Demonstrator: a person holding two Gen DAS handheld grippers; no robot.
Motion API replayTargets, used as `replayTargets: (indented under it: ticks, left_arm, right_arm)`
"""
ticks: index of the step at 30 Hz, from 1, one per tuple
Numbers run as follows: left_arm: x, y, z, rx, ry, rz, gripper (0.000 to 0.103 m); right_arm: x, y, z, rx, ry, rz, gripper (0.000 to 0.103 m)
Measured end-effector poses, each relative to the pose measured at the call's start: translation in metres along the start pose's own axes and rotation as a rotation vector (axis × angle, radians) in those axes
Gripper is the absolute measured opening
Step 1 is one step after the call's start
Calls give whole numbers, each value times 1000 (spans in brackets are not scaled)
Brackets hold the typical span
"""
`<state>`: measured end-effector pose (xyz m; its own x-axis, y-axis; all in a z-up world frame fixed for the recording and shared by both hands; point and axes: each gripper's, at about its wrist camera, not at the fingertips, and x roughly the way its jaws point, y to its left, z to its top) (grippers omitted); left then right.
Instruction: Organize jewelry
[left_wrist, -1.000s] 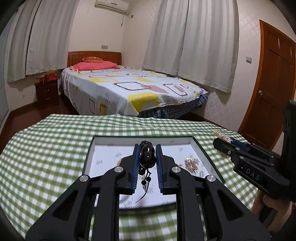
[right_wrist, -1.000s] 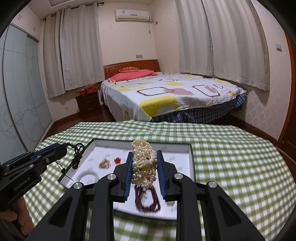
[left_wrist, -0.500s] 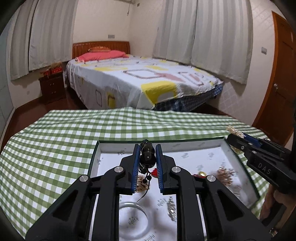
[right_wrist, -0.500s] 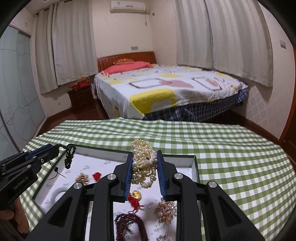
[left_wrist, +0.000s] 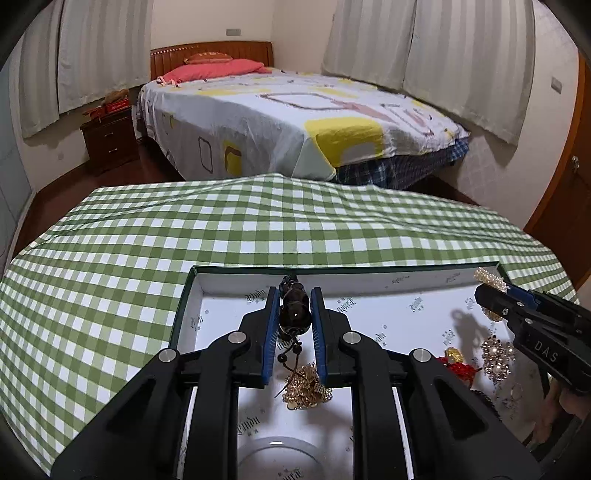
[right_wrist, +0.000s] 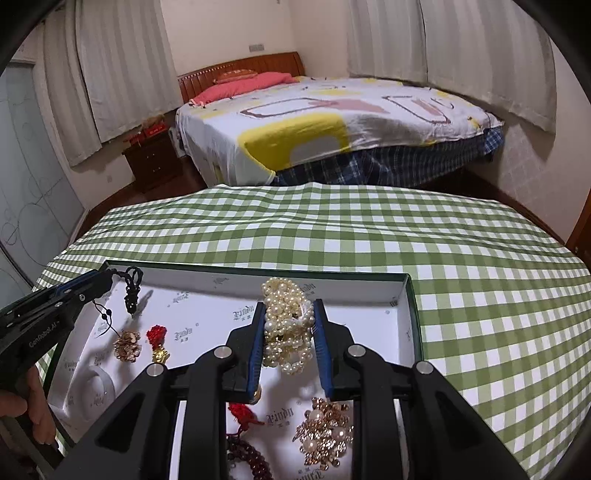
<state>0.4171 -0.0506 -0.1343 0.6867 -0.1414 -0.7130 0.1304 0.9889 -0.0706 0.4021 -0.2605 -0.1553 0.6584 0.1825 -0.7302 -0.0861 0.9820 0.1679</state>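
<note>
Pearls (right_wrist: 287, 328), a bunched strand, pinched in the right claw (right_wrist: 288, 345) above the tray's (right_wrist: 404, 291) far right part, likely carried there to be set down apart from the rest. Dark pendant (left_wrist: 293, 314) on a black cord clamped in the left claw (left_wrist: 293, 325), cord tail dangling over a gold cluster (left_wrist: 306, 387), held high probably so the cord hangs free of the other pieces. Both claws closed on their loads, over the tray, pointing down at it. Inside the white-lined, green-edged tray: gold cluster, red knot with gold charm (right_wrist: 158, 341), pale bangle (right_wrist: 92, 380), pearl-and-gold brooch (right_wrist: 327, 432), dark red beads (right_wrist: 247, 458), all loose and well apart. Tray on the green-checked counter (right_wrist: 369, 240); bed (right_wrist: 332, 122) beyond.
</note>
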Motion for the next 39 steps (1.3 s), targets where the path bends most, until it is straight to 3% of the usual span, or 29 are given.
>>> replayTargets:
  ticks: [8,10,12,15,27,32,39]
  left_arm:
    - [22,-1,-1,-18,81,0,17]
    - [22,-1,-3,-24,81,1,27]
    - [20,-1,-4,-24,68,15,43]
    - [18,-2,-4,-19,59,23,48]
    - [-4,0,-8,-9,0,35,70]
    - [-21,0,-12,-5,-29,42,78]
    - [-74,2,-36,-28,-79,41,86]
  right_arm:
    - [15,1,-2,-5,84,-15,27]
    - [18,1,-2,-10,102,-15,37]
    - [16,1,-2,-14,92,-21,48]
    - [14,1,-1,-20,89,-27,53]
    - [-6,9,-1,-45,-16,-70,76]
    - [-19,10,-5,-41,-43,-78,77]
    - [-67,22,-31,-62,-108,-91,79]
